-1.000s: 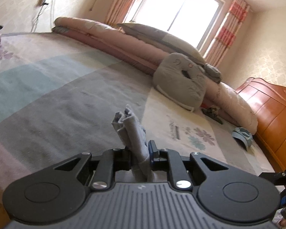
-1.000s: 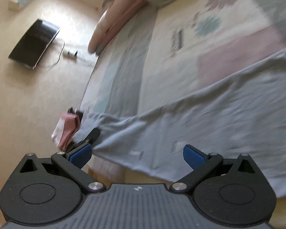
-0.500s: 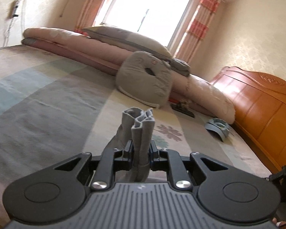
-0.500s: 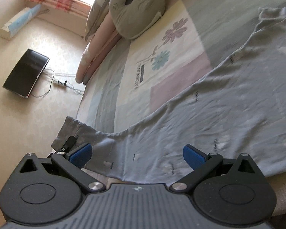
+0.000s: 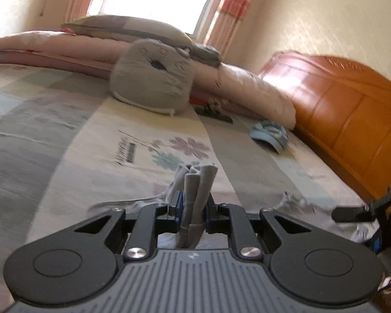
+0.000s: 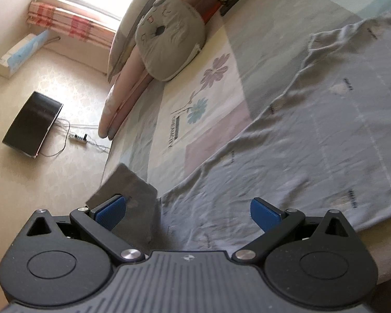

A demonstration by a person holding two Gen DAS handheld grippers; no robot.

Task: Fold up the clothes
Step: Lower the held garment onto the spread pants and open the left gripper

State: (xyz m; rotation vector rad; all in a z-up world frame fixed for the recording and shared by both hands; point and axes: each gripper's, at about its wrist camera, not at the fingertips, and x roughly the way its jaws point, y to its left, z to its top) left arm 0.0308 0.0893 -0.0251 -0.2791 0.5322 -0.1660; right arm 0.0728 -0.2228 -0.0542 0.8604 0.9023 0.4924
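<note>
- The left gripper (image 5: pixel 193 208) is clenched on a bunched fold of the grey garment (image 6: pixel 312 135), which stands up between its 2 pads.
- The right gripper (image 6: pixel 187 210) has its jaws spread wide, released, just above the garment's near edge.
- The garment lies spread over the patchwork bedspread (image 6: pixel 216 60), right of the flower print.
- A round grey cushion (image 5: pixel 153 80) sits at the far side against rolled pink bedding (image 5: pixel 247 91).

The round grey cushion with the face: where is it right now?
In both views the round grey cushion sits at the bed's far side, leaning on the rolled pink quilt, just beyond the flower print.
</note>
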